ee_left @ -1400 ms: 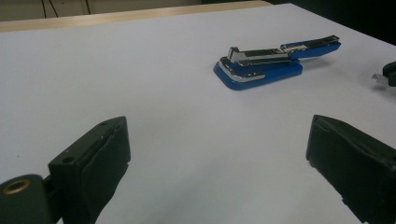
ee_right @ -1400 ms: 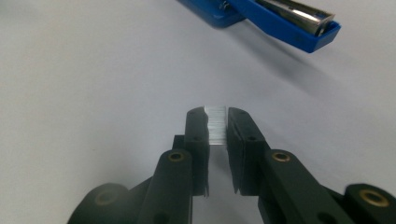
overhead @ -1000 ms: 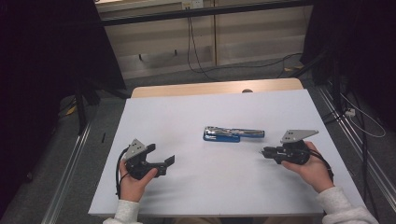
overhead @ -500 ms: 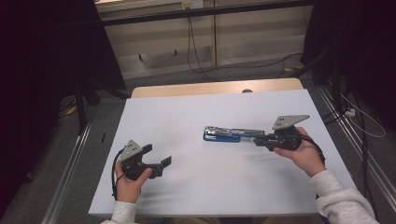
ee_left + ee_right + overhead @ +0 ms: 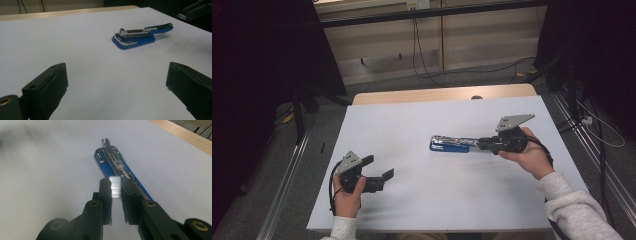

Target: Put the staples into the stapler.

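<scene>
Blue stapler (image 5: 451, 144) w/ chrome top lay open mid-desk (image 5: 412, 125), magazine exposed. Right claw (image 5: 116, 187) pinched a silvery staple strip (image 5: 115, 185) just over its rear end. Left claw (image 5: 117, 82) spread wide, empty, well apart. Stapler's far tip hard to make out.

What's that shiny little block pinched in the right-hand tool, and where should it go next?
It looks like a strip of staples, clamped in the right gripper. The blue stapler lies open on the white table, its metal channel bared just ahead of the jaws. The next small move is probably to ease the strip forward and down into that channel, while the left gripper waits open, apart.
</scene>
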The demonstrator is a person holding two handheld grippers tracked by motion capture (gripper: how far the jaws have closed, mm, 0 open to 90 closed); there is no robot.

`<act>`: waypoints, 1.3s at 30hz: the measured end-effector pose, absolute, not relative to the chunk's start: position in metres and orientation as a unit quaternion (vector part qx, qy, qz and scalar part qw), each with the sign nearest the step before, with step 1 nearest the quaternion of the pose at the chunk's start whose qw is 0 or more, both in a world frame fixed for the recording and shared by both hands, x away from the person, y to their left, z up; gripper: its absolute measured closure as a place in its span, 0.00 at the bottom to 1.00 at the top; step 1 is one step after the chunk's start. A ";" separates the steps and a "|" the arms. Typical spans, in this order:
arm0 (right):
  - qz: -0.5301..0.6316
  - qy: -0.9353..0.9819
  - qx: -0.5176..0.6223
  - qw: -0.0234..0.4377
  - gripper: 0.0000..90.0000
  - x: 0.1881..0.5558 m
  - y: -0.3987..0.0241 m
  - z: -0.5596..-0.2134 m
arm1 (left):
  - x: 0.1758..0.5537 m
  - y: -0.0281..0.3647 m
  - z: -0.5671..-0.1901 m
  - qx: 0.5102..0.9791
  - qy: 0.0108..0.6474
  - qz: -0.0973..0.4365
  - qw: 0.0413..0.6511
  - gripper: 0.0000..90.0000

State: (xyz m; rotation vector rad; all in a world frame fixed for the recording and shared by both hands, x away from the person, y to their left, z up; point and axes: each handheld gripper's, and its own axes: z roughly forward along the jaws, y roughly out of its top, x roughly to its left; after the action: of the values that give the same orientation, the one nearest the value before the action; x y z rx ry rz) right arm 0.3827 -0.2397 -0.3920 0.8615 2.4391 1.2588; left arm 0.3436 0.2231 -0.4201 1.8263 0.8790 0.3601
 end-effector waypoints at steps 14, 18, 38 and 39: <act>0.435 0.845 0.284 0.126 0.88 0.400 -0.227 -0.393 | 0.340 0.226 -0.419 0.761 0.362 0.141 0.520 0.04; 0.434 0.847 0.281 0.124 0.88 0.405 -0.224 -0.393 | 0.340 0.225 -0.420 0.762 0.362 0.140 0.518 0.04; 0.440 0.852 0.258 0.121 0.88 0.422 -0.211 -0.393 | 0.341 0.223 -0.421 0.767 0.360 0.134 0.514 0.04; 0.441 0.852 0.257 0.120 0.88 0.422 -0.210 -0.393 | 0.341 0.223 -0.421 0.768 0.359 0.133 0.514 0.04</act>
State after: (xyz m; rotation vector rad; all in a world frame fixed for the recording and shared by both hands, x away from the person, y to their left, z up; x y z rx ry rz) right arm 0.4221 -0.2104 -0.3930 0.7514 2.4886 1.2879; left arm 0.3406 0.2228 -0.4211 1.8450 0.8628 0.3202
